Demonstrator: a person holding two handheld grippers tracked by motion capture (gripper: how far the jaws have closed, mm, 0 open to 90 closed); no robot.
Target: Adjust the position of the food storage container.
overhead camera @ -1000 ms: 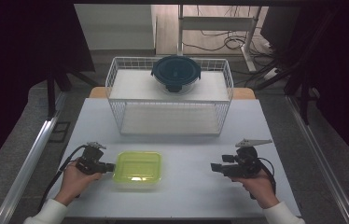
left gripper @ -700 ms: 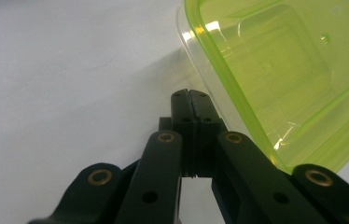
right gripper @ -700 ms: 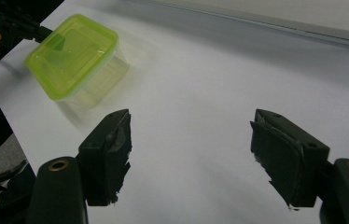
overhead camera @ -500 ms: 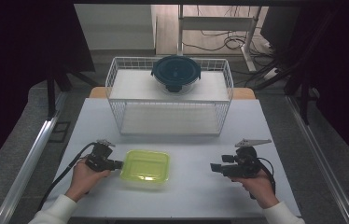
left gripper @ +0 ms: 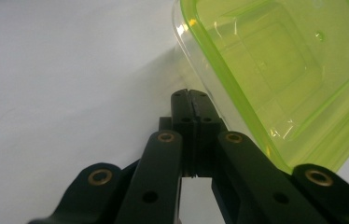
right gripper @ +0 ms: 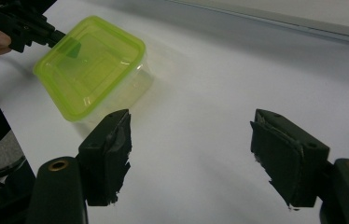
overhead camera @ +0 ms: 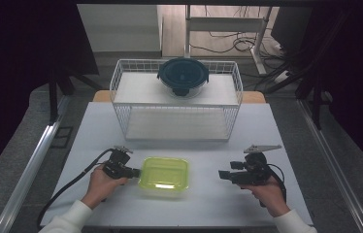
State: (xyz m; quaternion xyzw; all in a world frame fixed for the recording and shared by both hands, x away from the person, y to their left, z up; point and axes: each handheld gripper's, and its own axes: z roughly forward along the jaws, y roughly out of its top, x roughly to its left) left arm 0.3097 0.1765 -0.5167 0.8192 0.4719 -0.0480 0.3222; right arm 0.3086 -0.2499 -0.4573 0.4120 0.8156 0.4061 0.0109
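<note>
left gripper (overhead camera: 132,172): jaws pressed together, empty, tips against the near-left side of the lidded yellow-green container (overhead camera: 164,173), which sits on the white table (overhead camera: 286,141) between the two hands. judged step: nudging the box sideways toward centre; best kept low and level against the wall, under the lid's rim, so it slides rather than tips. right gripper (overhead camera: 224,175): jaws wide, empty, well apart from the box. beyond: wire basket (overhead camera: 177,127) bearing a dark-lidded round bowl (overhead camera: 182,75). box contents hard to make out; exact contact point unclear.

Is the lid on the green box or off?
On. The green box has its yellow-green lid sitting flat over the clear tub, covering the whole top, as the right gripper view shows.
</note>
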